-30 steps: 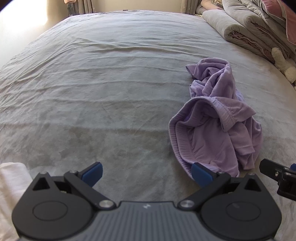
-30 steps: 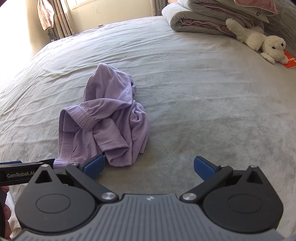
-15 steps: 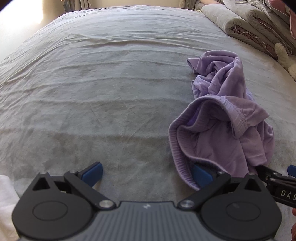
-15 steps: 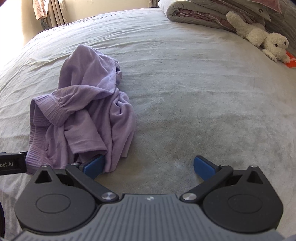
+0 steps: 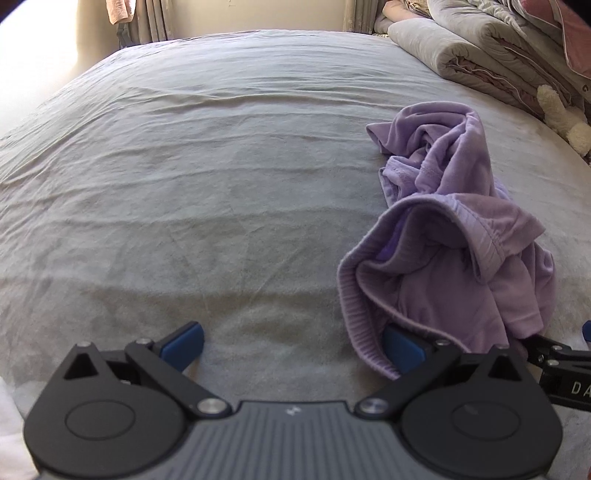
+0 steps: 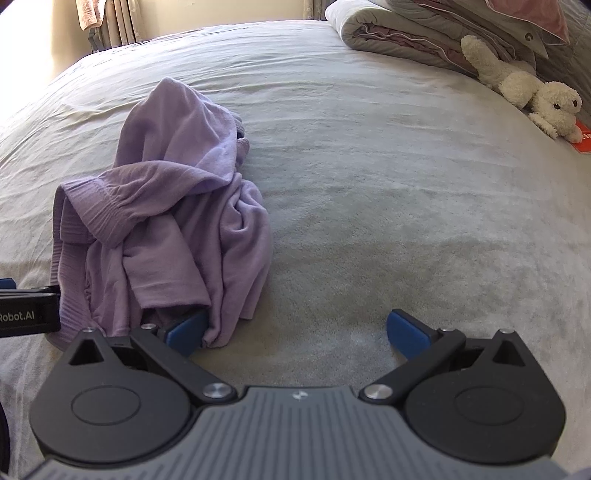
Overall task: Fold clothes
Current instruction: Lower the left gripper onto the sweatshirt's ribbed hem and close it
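A crumpled lilac garment [image 5: 454, 236] [image 6: 173, 206] with a ribbed band lies on the grey bed sheet [image 5: 207, 177] [image 6: 388, 184]. My left gripper [image 5: 291, 347] is open, low over the sheet at the garment's near left edge; its right blue pad touches or slips under the ribbed hem. My right gripper [image 6: 295, 330] is open too, at the garment's near right edge, with the cloth draped over its left blue pad. Each gripper shows at the edge of the other's view. Nothing is clamped.
Folded grey and pink quilts [image 5: 491, 48] [image 6: 424, 33] are stacked at the bed's far right. A cream plush toy [image 6: 524, 88] [image 5: 565, 118] lies beside them, with an orange card [image 6: 581, 138]. Curtains [image 5: 147, 18] hang beyond the bed. White cloth [image 5: 7, 424] is at the near left.
Both grippers have moved forward to the garment's near edge, and the lilac cloth now overlaps the left gripper's right pad and the right gripper's left pad. Both stay open.
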